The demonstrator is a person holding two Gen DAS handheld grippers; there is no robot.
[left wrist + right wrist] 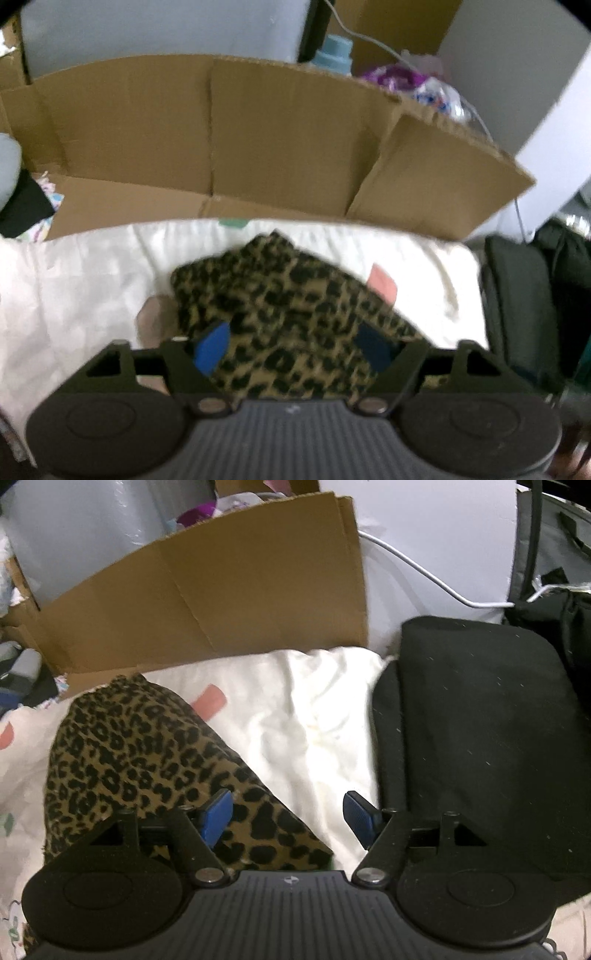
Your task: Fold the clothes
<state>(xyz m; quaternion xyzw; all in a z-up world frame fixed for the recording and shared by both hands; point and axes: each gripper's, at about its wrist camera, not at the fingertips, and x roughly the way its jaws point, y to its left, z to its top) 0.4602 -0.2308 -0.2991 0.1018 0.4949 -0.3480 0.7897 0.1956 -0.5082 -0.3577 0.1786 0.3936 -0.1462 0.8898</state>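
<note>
Left gripper (291, 347): I'm spreading wide over the leopard garment (280, 295).
Right gripper (290, 818): I'm hanging open — pinching nothing.
Care: squaring edges.

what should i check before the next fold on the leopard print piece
1. Leopard print garment lies on the white bedding: ok.
2. Left gripper open, cloth between the fingers: ok; whether they touch it, cannot tell.
3. Right gripper open, holding nothing: ok.
4. Garment lying flat, no bunching: cannot tell, left view is blurred.
5. Black folded item apart from the garment: ok.
6. Cardboard sheet stands behind the bedding, off the garment: ok.
</note>
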